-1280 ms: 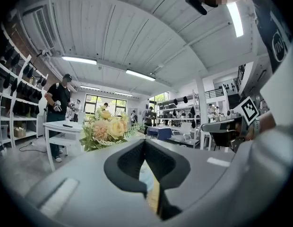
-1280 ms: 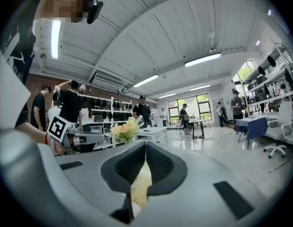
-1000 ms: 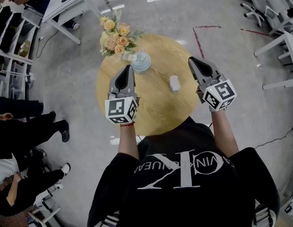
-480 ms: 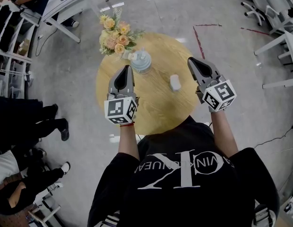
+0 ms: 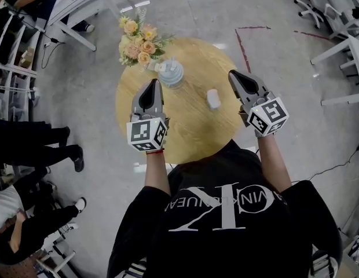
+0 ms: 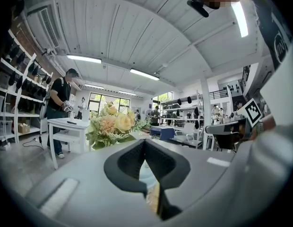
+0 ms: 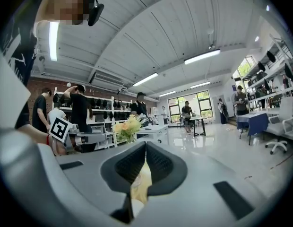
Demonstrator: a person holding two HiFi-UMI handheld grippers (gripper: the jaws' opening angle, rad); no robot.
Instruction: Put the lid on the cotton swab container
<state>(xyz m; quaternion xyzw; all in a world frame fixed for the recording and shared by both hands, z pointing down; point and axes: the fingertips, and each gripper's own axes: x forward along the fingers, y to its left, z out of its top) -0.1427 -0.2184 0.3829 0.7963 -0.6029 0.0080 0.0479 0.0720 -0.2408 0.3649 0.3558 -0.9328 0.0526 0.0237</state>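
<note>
**Both grippers closed and empty, lid lying nearer my right**

A workshop room with a grey floor (image 5: 81,97) surrounds me, with white desks (image 5: 81,4) at its edges and people standing off to my left. Directly below me is a round, light wooden counter (image 5: 191,138). A bouquet of peach and yellow flowers (image 5: 136,39) stands at its far left edge.

The clear, round cotton swab container (image 5: 171,74) stands upright just beside the bouquet, on the far part of the counter. The small white lid (image 5: 213,99) lies apart from it on the bare wood, closer to me and off to the container's right. It is too small for me to tell which way up it lies or whether it has a long side.

I hold my left gripper (image 5: 153,84) and my right gripper (image 5: 234,76) level above the counter, pointing away from me. On each, the fingers are pressed together with nothing between them.

The lid sits between my two grippers but clearly closer to the right one, just to the left of its tips and a little nearer me. The container lies just ahead and to the right of my left tips. I judge the right hand to be the natural one to take the lid. It would carry it forward and left to the container, which the left hand could steady.
</note>
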